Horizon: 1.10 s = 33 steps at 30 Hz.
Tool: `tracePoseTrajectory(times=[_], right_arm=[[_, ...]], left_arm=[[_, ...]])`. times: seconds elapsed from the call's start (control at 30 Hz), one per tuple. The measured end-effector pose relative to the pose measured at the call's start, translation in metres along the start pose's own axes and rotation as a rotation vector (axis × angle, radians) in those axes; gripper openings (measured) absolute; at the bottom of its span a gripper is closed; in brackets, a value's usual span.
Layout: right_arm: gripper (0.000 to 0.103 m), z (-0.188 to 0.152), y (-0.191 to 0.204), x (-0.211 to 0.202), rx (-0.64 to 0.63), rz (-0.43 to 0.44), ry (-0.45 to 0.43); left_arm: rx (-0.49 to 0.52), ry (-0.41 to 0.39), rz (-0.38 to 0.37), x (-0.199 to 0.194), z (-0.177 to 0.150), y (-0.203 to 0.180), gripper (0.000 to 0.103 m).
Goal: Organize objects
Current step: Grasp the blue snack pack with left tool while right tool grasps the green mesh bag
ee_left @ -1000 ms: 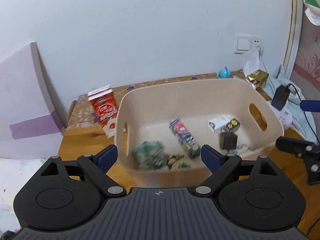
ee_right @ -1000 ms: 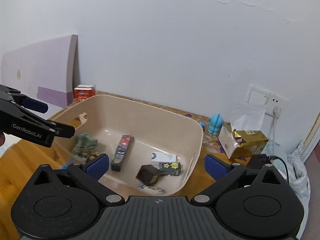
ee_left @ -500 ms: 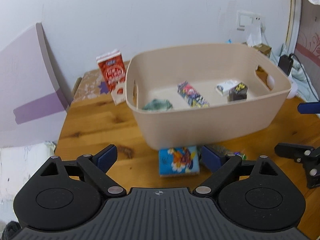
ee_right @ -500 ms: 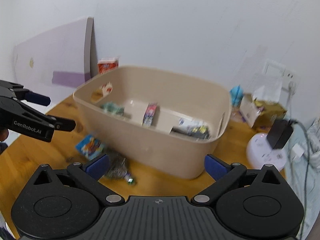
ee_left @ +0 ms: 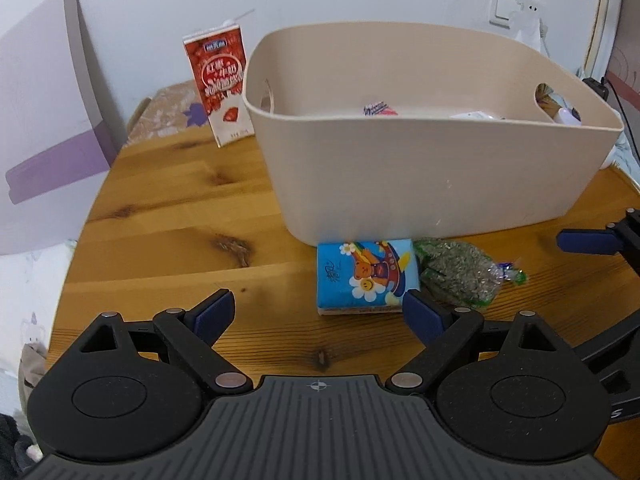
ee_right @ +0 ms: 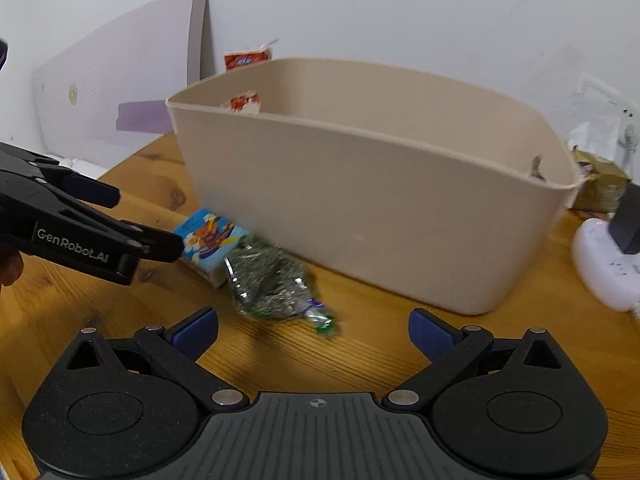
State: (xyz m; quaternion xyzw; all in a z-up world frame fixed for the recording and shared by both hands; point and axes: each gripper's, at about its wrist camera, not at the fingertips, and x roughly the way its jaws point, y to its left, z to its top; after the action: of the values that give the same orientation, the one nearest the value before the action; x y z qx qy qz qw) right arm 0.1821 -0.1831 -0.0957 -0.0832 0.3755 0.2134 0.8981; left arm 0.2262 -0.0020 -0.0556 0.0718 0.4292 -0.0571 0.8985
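A beige bin (ee_left: 424, 168) (ee_right: 372, 200) stands on the wooden table (ee_left: 168, 240) with small items inside, mostly hidden by its wall. In front of it lie a blue cartoon tissue pack (ee_left: 366, 276) (ee_right: 210, 240) and a clear bag of greenish seeds (ee_left: 460, 274) (ee_right: 268, 284), side by side. My left gripper (ee_left: 318, 312) is open and empty, just short of the tissue pack; it also shows at the left in the right wrist view (ee_right: 132, 232). My right gripper (ee_right: 314, 332) is open and empty, just short of the seed bag.
A red milk carton (ee_left: 220, 84) stands left of the bin near the wall. A lilac board (ee_left: 44, 108) leans at the left. A white power strip (ee_right: 604, 264) with a black plug and a gold box (ee_right: 600, 184) sit right of the bin.
Both grippers have dropped from above the bin to table height in front of it. The tissue pack and seed bag have come into close view. Both stay open.
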Motion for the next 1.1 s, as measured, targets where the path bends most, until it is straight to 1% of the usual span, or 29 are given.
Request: tracePoseTrajectory(times=[0.1,0.23,0.3,0.33,0.5,0.63,0.73,0.83,0.9,0.97,1.0,1.03,1.07,1.1], right_arm=[[0.103,0.002,0.007,0.011,-0.026,-0.007,0.003],[0.102,0.006,0.011,0.026,-0.025,0.006,0.013],[0.095,0.007,0.011,0.034,-0.019,-0.002,0.028],[0.093,0.008,0.01,0.037,-0.013,-0.004,0.035],[0.087,0.008,0.003,0.037,0.007,-0.014,0.023],[0.087,0.006,-0.002,0.038,0.017,-0.012,0.026],[0.087,0.006,-0.004,0.039,0.01,-0.008,0.024],[0.089,0.007,-0.004,0.038,0.004,-0.002,0.022],[0.083,0.007,-0.003,0.04,-0.01,0.002,0.013],[0.076,0.009,-0.002,0.04,-0.011,0.015,0.011],[0.069,0.01,0.0,0.04,-0.016,0.022,0.01],[0.065,0.01,0.002,0.039,-0.025,0.031,0.008],[0.058,0.011,0.004,0.038,-0.032,0.036,0.007],[0.056,0.01,0.006,0.037,-0.041,0.037,0.01]], left_arm=[[-0.01,0.007,-0.014,0.007,0.0,0.003,0.093],[-0.02,0.022,-0.042,0.014,-0.001,0.007,0.093],[-0.021,0.029,-0.055,0.016,0.0,0.008,0.093],[-0.019,0.03,-0.064,0.016,-0.001,0.007,0.093],[-0.005,0.022,-0.098,0.019,0.001,0.0,0.093],[0.0,0.03,-0.116,0.024,0.004,-0.006,0.093],[0.002,0.049,-0.109,0.032,0.005,-0.009,0.093],[-0.021,0.063,-0.1,0.04,0.005,-0.007,0.092],[-0.024,0.057,-0.094,0.04,0.005,-0.006,0.091],[-0.018,0.052,-0.085,0.039,0.005,-0.006,0.085],[-0.01,0.048,-0.08,0.038,0.006,-0.006,0.078],[-0.008,0.043,-0.087,0.036,0.006,-0.006,0.069],[-0.006,0.041,-0.088,0.035,0.007,-0.006,0.065],[-0.009,0.05,-0.09,0.034,0.007,-0.005,0.065]])
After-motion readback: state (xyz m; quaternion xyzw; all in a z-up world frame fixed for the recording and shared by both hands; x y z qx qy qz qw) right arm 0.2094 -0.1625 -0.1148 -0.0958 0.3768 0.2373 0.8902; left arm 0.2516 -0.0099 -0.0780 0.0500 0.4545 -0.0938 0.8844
